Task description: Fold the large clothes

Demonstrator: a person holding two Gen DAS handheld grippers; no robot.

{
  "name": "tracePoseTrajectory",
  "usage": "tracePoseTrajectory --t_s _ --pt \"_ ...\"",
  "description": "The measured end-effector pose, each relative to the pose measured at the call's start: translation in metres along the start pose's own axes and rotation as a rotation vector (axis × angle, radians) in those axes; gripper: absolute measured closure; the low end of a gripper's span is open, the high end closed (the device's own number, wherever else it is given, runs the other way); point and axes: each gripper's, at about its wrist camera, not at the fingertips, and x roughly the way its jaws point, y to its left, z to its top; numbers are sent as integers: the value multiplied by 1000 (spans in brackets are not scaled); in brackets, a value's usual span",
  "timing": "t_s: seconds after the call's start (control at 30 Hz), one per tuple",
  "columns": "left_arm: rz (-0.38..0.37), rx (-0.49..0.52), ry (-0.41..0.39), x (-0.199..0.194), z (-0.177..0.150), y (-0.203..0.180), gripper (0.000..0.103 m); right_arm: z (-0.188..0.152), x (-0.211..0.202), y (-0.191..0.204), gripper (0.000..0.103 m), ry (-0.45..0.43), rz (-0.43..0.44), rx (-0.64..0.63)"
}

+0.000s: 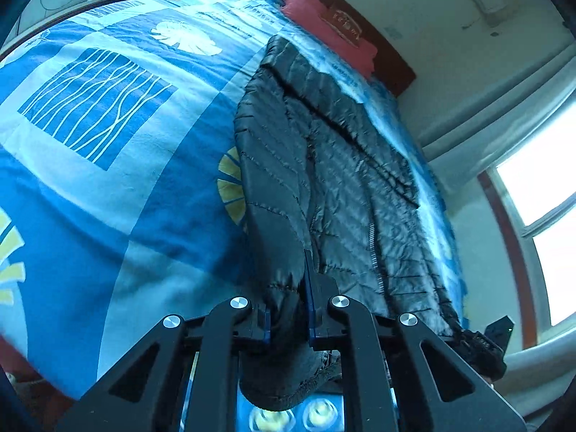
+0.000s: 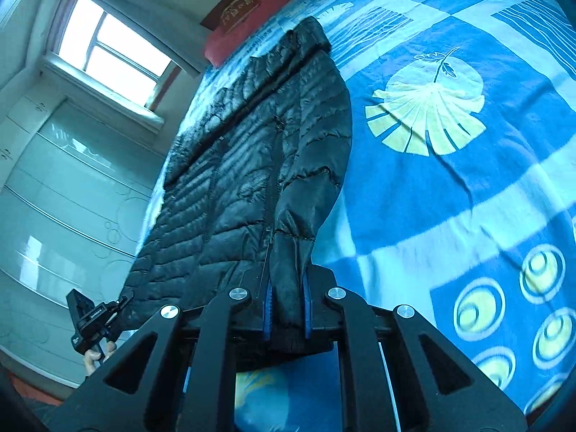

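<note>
1. Bedroom with a bed under a blue patterned sheet (image 1: 108, 198); window (image 2: 108, 46) off to the side, red pillow (image 1: 324, 25) at the far end.
2. Black quilted jacket (image 1: 342, 180) laid lengthwise, stretching straight ahead of both grippers toward the pillow, along the window-side edge of the bed.
3. Left gripper (image 1: 288, 309): jaws narrow, pinched on dark fabric at the jacket's near end, a bunch hanging below the pads.
4. Right gripper (image 2: 286, 306): also narrow, clamped on the near end, seemingly a sleeve cuff; hard to tell cuff from hem.
5. Each gripper visible in the other's view, at the opposite near corner of the jacket.
6. Step in hand, by judgement: near end gripped at two points, ready for the lengthwise fold.
7. Next move calls for: lifting both corners together, carrying them forward toward the collar, keeping even tension so the slippery shell stays flat, then lowering and releasing.
</note>
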Motion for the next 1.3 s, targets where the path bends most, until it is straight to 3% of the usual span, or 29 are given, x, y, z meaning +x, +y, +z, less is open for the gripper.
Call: tracePoseTrajectory --t_s 0.27,0.63,1.03,1.3 --pt "-56 26 -15 -34 -13 -12 91 -17 -38 11 92 -25 59 19" --pt "-66 30 -31 -75 -37 -21 91 -31 -71 21 92 -52 78 10" --pt "-86 39 -73 -64 -8 -24 91 5 -60 31 92 -92 154 -16" --pt "-118 49 -80 -29 50 -38 91 73 -25 45 92 -103 202 -37"
